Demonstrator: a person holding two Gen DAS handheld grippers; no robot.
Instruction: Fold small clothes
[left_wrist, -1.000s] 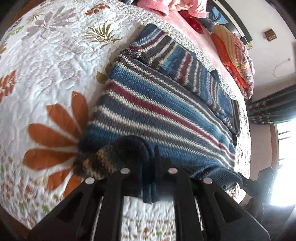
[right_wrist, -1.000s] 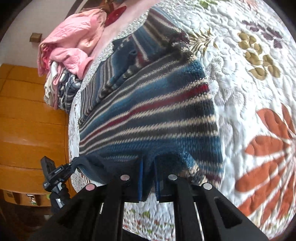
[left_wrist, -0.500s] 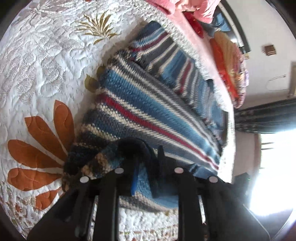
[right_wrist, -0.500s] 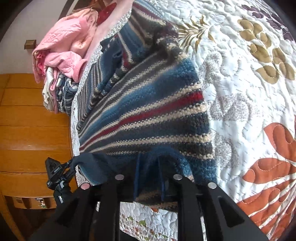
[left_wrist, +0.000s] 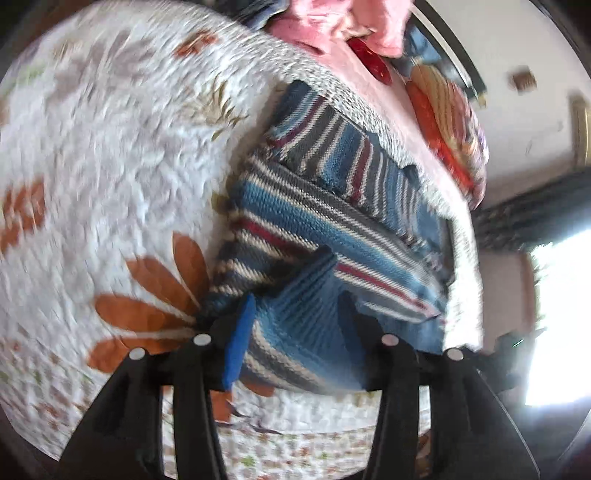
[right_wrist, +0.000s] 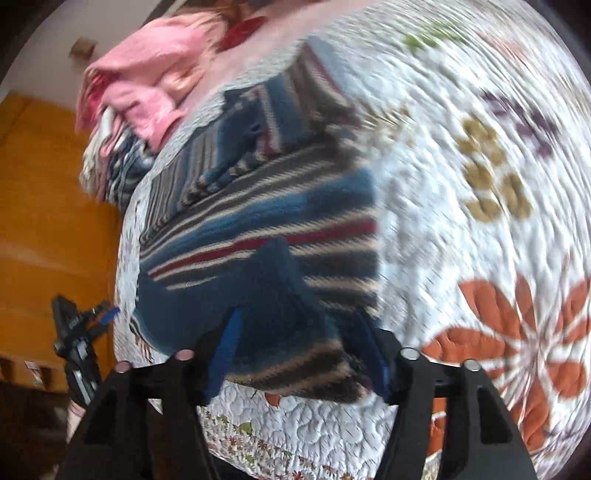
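Both tongs sprung apart since half a second ago, hem let go, left tongs (left_wrist: 295, 332) wide over striped sweater (left_wrist: 325, 221) folded on the quilted bed (left_wrist: 110, 147), right tongs (right_wrist: 299, 343) likewise spread, sweater's near edge (right_wrist: 288, 354) lying between them, pink clothes pile (right_wrist: 147, 81) beyond.

Sweater (left_wrist: 295, 221) blue/grey/cream/red stripes, quilt (left_wrist: 110, 147) white with orange, tan and purple flowers, clothes pile (right_wrist: 147, 85) pink, claw pads (right_wrist: 225, 350) blue on black.
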